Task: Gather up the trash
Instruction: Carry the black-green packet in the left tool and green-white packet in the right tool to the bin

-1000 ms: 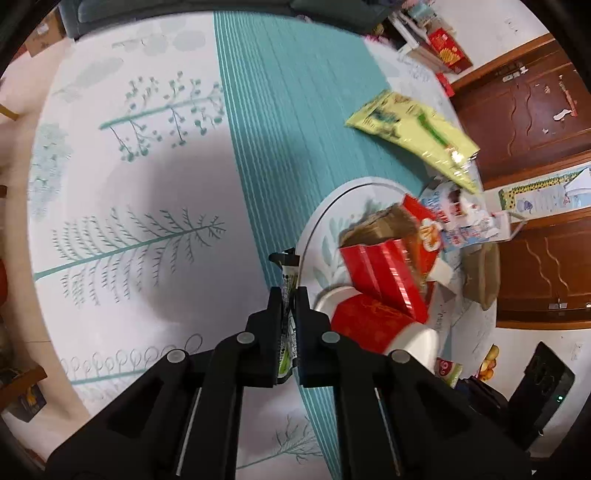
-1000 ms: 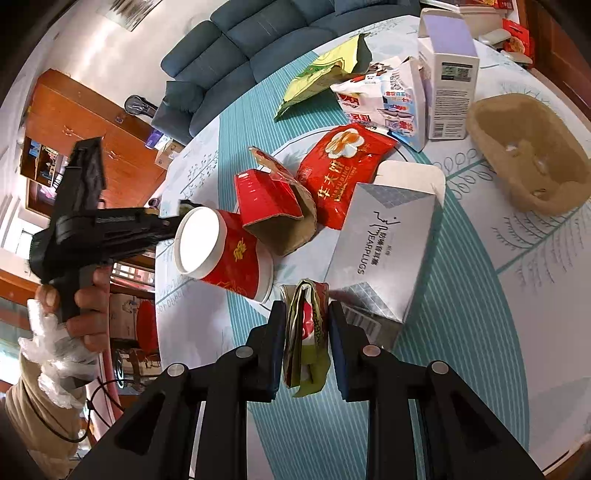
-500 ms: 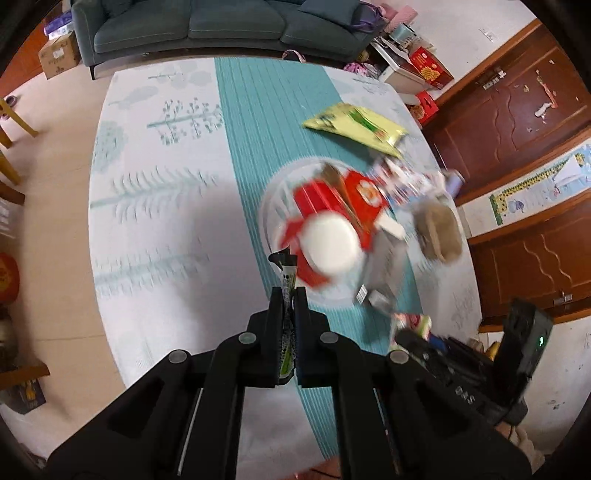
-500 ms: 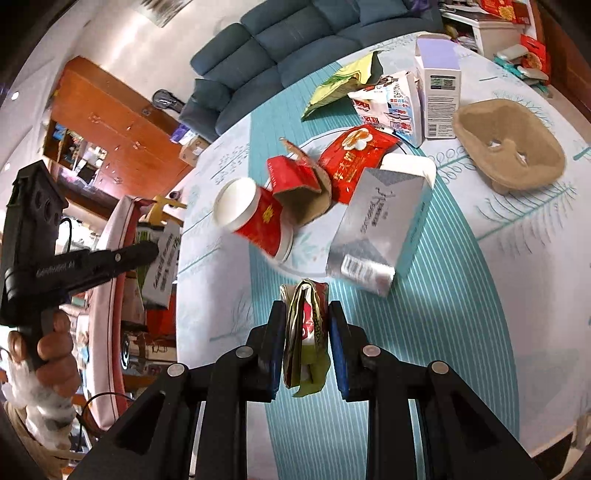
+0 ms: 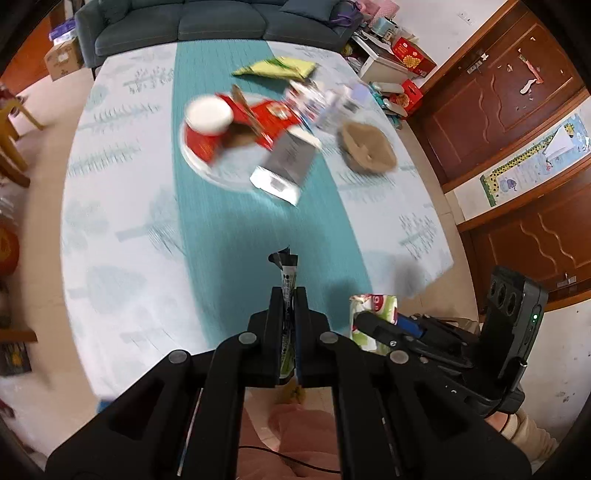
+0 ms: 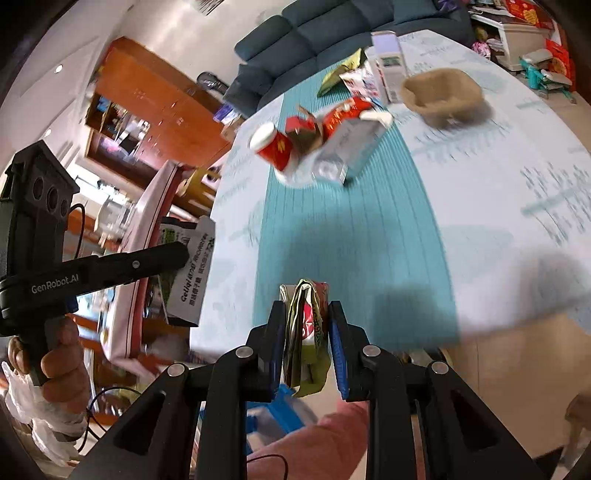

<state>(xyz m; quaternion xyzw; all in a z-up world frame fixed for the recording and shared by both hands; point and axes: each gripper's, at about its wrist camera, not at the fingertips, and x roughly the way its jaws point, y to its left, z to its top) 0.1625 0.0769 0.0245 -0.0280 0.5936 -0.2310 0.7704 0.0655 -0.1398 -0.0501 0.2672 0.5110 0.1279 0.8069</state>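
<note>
My left gripper [image 5: 289, 295] is shut on a flat white and green snack wrapper [image 5: 288, 277], held above the near edge of the table. It also shows in the right wrist view [image 6: 184, 254] with the wrapper [image 6: 192, 273]. My right gripper [image 6: 306, 308] is shut on a crumpled red and green wrapper [image 6: 306, 325], which also shows in the left wrist view [image 5: 373, 314]. More trash lies far off on the table: a red paper cup [image 5: 207, 122], a red packet [image 5: 269, 118], a grey carton [image 5: 288, 162], a brown pulp tray [image 5: 365, 147] and a yellow bag [image 5: 280, 68].
The round table [image 5: 122, 258] has a teal runner [image 5: 266, 221] and a white plate [image 5: 221, 173] under the trash. A blue sofa [image 5: 184, 22] stands behind it. Wooden doors [image 5: 498, 92] are on the right. The floor shows below both grippers.
Both grippers have pulled back from the trash pile to the near table edge, each still holding its wrapper. The pile now looks far away and the view is blurred by motion.
</note>
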